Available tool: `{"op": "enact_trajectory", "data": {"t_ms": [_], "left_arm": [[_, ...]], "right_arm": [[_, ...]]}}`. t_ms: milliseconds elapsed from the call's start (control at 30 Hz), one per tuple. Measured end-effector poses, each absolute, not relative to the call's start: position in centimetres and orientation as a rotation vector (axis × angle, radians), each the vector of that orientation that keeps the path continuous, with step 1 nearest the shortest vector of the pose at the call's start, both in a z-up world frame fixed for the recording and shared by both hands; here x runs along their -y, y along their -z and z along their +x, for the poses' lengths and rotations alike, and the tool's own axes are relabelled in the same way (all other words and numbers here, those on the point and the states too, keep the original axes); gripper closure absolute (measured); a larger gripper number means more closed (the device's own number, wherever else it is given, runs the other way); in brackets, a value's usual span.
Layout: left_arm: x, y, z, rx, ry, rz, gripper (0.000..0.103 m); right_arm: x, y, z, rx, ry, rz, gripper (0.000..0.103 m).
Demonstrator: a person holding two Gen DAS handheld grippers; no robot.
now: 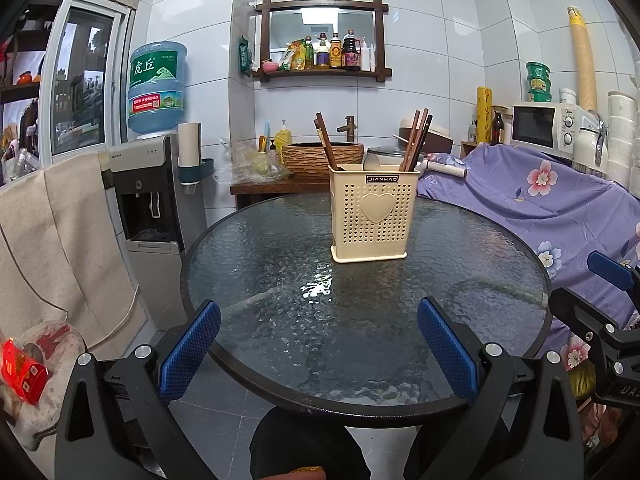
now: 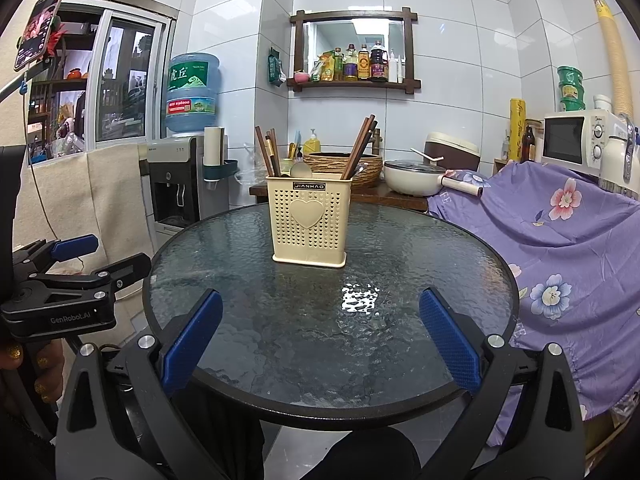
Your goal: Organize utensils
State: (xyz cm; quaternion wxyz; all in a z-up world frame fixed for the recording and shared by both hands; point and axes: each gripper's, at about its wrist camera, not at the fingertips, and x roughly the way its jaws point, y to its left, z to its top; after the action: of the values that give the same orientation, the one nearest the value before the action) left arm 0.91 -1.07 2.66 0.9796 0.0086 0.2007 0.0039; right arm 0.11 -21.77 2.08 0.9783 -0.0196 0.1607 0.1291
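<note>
Behind utensil holder (image 1: 374, 212): basin (image 1: 323, 157), pot (image 2: 414, 178), microwave (image 1: 542, 125).

"JIANHAO" on utensil holder (image 1: 374, 216); "GenRobot.AI" on left gripper (image 2: 76, 256)

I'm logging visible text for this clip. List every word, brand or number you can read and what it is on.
"JIANHAO": label on the cream utensil holder.
"虎丘": green label of the water jug.
"96000": red band on the same jug; the rest is too small to read.
"GenRobot.AI": body of the left claw.
Sauce bottles, green tubs and microwave: print too small to read.
</note>
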Motion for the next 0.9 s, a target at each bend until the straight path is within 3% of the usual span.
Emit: {"op": "enact_trajectory", "data": {"t_ms": [900], "left_arm": [[1.21,-2.61,0.81,-0.396,0.000,0.012,0.006]], "right_arm": [[21.92,-2.05,0.17,-0.330,-0.257,-0.037,0.006]]}}
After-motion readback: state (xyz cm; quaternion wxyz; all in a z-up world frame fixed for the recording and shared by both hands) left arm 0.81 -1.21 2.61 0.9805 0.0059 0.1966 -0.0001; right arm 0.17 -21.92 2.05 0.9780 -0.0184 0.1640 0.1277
